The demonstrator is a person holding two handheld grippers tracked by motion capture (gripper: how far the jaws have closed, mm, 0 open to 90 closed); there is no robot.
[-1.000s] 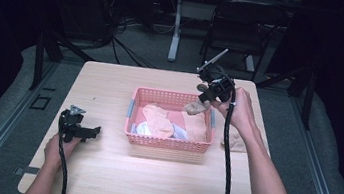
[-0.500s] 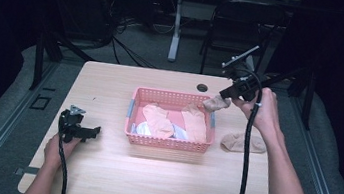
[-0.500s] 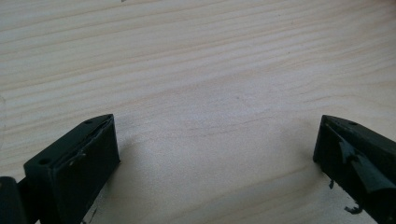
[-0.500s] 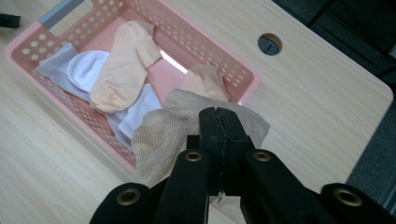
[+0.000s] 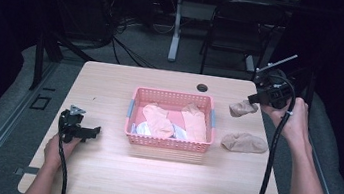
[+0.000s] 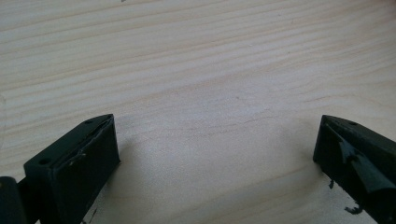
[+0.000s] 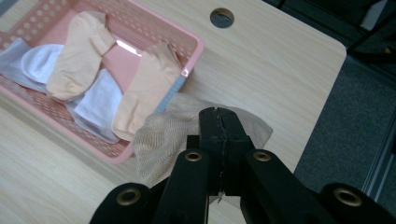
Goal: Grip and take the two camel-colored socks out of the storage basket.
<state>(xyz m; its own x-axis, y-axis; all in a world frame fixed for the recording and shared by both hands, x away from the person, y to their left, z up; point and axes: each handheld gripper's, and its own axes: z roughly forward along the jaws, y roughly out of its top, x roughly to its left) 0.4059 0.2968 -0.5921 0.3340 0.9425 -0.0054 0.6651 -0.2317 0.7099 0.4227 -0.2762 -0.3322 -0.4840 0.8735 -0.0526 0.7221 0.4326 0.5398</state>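
Two beige socks are out of the pink basket (image 5: 174, 97): one (image 7: 161, 135) hangs pinched in the right gripper (image 7: 219, 122), whose jaws are pressed together on it, raised beside the basket's right end; the other sock (image 5: 244, 142) lies on the table (image 5: 111, 84) below those jaws. Left gripper (image 6: 215, 149) rests on bare wood, jaws wide apart, nothing between them.

I see a pale wooden table (image 5: 148, 184) with a round hole (image 5: 202, 87) near its far edge. On it sits 1 pink basket (image 5: 167, 144), and 1 tan sock (image 5: 244, 142) lies on the wood below my right tool. My left tool (image 5: 85, 132) rests on bare wood.
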